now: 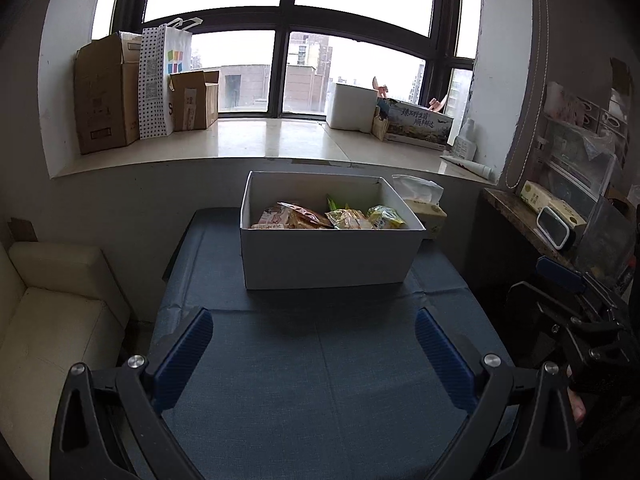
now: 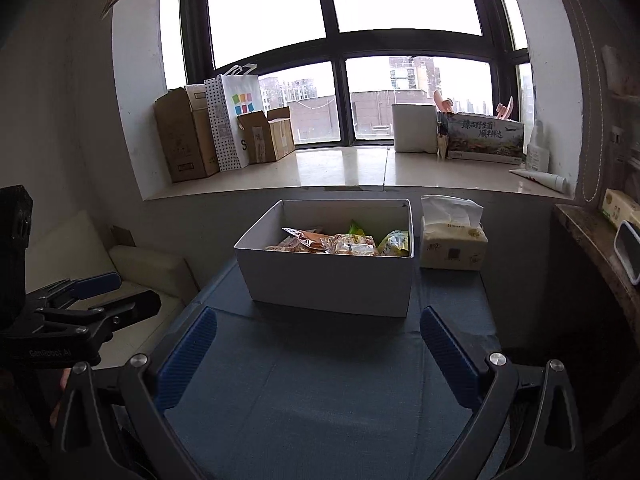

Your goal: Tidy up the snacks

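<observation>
A white cardboard box [image 1: 328,258] [image 2: 332,286] stands on the blue tablecloth [image 1: 312,380] [image 2: 320,392] at the table's far end. Several snack packets [image 1: 320,218] [image 2: 340,244] lie inside it, pink and orange to the left, yellow-green [image 1: 385,216] [image 2: 396,243] to the right. My left gripper [image 1: 314,344] hovers open over the near part of the cloth, nothing between its blue pads. My right gripper [image 2: 318,344] is likewise open and empty, short of the box. Each gripper shows at the edge of the other's view: right [image 1: 568,292], left [image 2: 92,292].
A tissue pack [image 2: 454,240] [image 1: 424,208] sits just right of the box. Behind, the windowsill [image 1: 260,140] carries cardboard boxes, a dotted paper bag and a white foam box. A cream sofa [image 1: 48,312] lies left of the table; a cluttered wooden shelf [image 1: 532,216] runs along the right.
</observation>
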### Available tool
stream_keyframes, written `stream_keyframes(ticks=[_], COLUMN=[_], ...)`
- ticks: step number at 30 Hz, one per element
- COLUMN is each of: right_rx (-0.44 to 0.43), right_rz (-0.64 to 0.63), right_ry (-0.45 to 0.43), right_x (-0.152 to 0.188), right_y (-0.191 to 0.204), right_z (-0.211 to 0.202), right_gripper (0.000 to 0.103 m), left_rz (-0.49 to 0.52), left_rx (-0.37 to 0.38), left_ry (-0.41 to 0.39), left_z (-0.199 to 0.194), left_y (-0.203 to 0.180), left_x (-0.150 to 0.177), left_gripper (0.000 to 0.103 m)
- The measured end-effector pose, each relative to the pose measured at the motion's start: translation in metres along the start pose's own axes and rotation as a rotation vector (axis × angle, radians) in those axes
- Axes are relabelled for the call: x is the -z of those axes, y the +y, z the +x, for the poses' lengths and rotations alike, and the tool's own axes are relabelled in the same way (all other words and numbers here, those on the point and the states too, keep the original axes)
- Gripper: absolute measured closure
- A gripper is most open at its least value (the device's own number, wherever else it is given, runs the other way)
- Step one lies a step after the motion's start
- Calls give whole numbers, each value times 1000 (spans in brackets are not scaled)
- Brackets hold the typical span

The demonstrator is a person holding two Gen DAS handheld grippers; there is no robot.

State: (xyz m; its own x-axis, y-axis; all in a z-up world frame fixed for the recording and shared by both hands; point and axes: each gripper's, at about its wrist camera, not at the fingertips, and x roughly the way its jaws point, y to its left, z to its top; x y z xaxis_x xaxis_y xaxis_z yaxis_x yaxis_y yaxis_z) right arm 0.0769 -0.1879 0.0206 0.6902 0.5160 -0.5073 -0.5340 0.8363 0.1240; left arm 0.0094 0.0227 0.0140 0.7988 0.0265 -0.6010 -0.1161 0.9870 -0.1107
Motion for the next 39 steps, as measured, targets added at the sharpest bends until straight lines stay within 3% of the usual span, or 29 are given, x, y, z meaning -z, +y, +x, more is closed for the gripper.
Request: stream_keyframes(ticks=[4, 12, 39], right_rx=[-33, -9, -17], right_rz=[5, 27, 39], right_ry=[-3, 40, 46], right_x=[-1, 6, 8], right_y=[2, -4, -4], right_z=[0, 7, 9], right_gripper=[0, 0, 0], left_rz=[9, 32, 38], left_rx=[-7, -8, 8], left_ry=[-21, -25, -6], left_z=[-4, -5, 1], left_y=[-3, -6, -6], left_x=[-2, -3, -2], left_gripper=[0, 0, 0])
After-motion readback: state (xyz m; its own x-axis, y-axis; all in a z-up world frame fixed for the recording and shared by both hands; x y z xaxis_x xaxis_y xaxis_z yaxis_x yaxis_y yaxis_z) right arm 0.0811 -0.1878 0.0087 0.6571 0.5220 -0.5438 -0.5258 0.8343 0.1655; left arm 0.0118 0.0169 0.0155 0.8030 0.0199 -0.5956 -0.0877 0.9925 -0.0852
